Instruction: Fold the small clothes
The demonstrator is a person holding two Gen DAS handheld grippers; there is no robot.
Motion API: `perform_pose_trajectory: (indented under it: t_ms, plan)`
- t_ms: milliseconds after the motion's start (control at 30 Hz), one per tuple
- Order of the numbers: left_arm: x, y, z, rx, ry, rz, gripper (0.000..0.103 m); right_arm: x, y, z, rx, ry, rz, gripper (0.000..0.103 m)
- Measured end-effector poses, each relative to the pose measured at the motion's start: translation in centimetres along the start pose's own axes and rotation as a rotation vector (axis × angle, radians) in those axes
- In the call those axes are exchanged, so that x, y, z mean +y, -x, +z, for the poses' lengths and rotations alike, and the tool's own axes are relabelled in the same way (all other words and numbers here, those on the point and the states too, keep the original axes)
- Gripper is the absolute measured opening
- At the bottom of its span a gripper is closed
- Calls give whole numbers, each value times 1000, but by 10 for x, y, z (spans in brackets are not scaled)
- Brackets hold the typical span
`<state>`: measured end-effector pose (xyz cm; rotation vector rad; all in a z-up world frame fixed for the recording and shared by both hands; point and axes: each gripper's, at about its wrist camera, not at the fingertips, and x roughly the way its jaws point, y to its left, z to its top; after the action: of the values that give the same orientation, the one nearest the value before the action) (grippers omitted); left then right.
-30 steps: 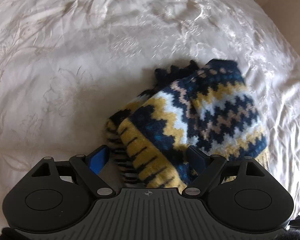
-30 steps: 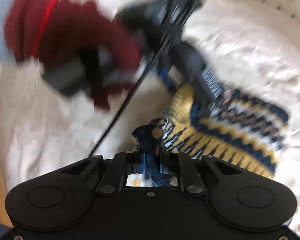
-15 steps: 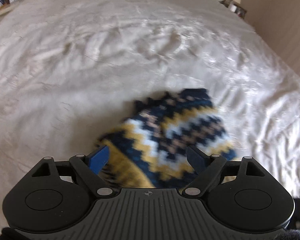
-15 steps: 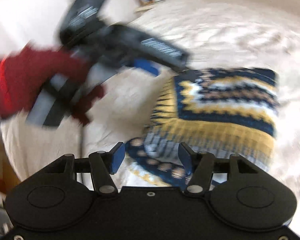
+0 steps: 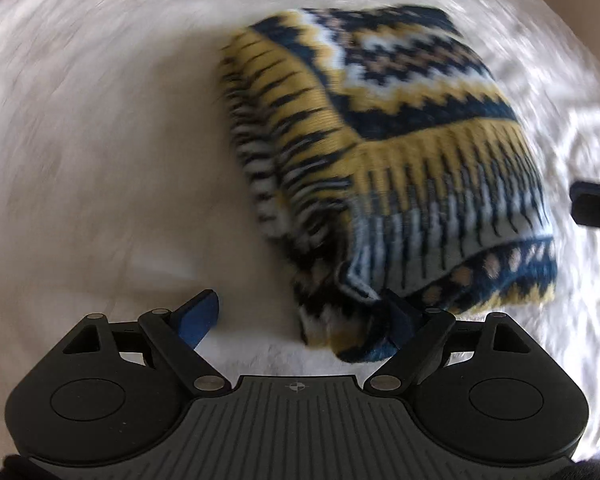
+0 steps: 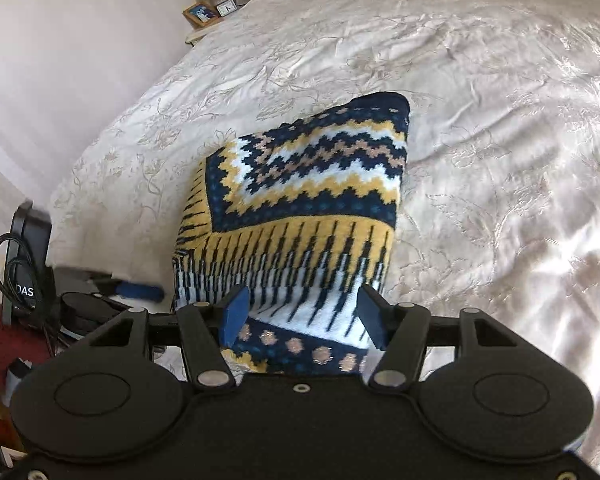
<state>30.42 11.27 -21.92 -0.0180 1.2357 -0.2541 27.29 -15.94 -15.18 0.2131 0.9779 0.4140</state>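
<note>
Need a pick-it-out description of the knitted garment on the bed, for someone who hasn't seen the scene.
Start from the big bed under a cream embroidered bedspread. Near its close edge, just ahead of both grippers, lies the folded knit garment. It is the only patterned thing there: navy, mustard and white zigzag bands, striped ribbing, a dotted navy hem.

A: What lies on the bed [image 5: 100, 152]?
B: A folded knit sweater [image 5: 400, 152], yellow, navy and white, blurred.
A: And the left tool [image 5: 300, 320]?
B: Its jaws stand wide apart. The sweater's near corner reaches the right finger; whether they touch, I cannot tell.
</note>
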Motion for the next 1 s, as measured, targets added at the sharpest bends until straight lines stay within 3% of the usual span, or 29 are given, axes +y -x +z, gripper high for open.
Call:
perform_pose_trajectory:
  t_ms: [133,333,567,767,833,900,1000]
  plan:
    - [-5,17,10,-18,-6,37,85,-18,-4,14,-13,-8,7,69]
    - [-20,69,48,-193,13,27,85,-36,-4,48,-46,-50,24,77]
    - [-33,39,90,-191,2,33,85,-48,-26,73,1,-41,-9,77]
    - [-28,4,92,-113,-20,75,85,-23,-43,32,131,72,32,77]
    - [-24,-5,92,-93,-9,65,86,-6,-50,10,189,146,35,85]
    - [-19,-12,92,-82,4,55,88,9,-57,-10,246,227,44,86]
    - [-12,-18,96,-68,42,39,92,15,-51,-24,246,243,44,86]
